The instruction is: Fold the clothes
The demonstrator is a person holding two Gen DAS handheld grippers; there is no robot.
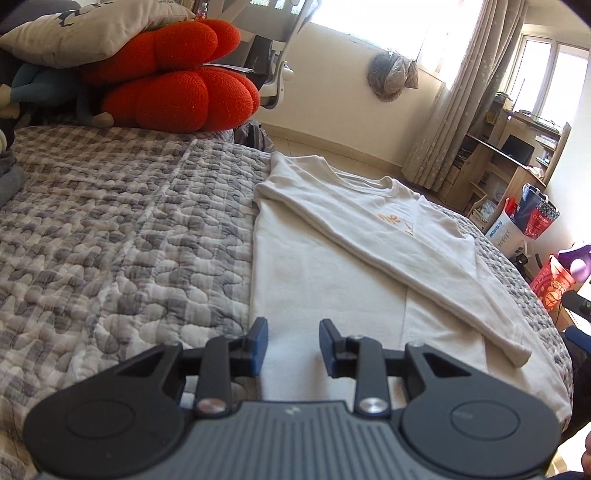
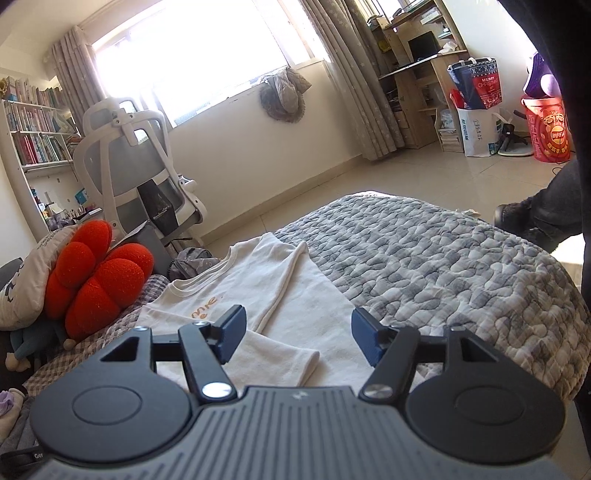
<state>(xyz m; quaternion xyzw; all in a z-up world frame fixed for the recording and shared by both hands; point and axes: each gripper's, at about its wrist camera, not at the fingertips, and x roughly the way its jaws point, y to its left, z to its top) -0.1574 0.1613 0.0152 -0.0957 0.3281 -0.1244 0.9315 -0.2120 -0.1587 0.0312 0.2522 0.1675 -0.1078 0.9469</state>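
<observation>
A cream long-sleeved shirt (image 1: pixel 332 258) with orange lettering lies flat on the grey patterned quilt (image 1: pixel 110 229), both sides folded inward and a sleeve laid diagonally across it. My left gripper (image 1: pixel 293 343) is open and empty, just above the shirt's near hem. In the right wrist view the shirt (image 2: pixel 295 295) lies ahead on the quilt (image 2: pixel 443 258). My right gripper (image 2: pixel 297 334) is wide open and empty, hovering over the shirt's lower part and a folded sleeve end.
Red knitted cushions (image 1: pixel 177 81) and a pillow (image 1: pixel 85 26) are stacked at the head of the bed. An office chair (image 2: pixel 136 162) stands beside the bed, with bookshelves, a desk (image 1: pixel 509 162) and bags (image 2: pixel 476 110) beyond. The person's leg (image 2: pixel 546 206) is at the bed's right edge.
</observation>
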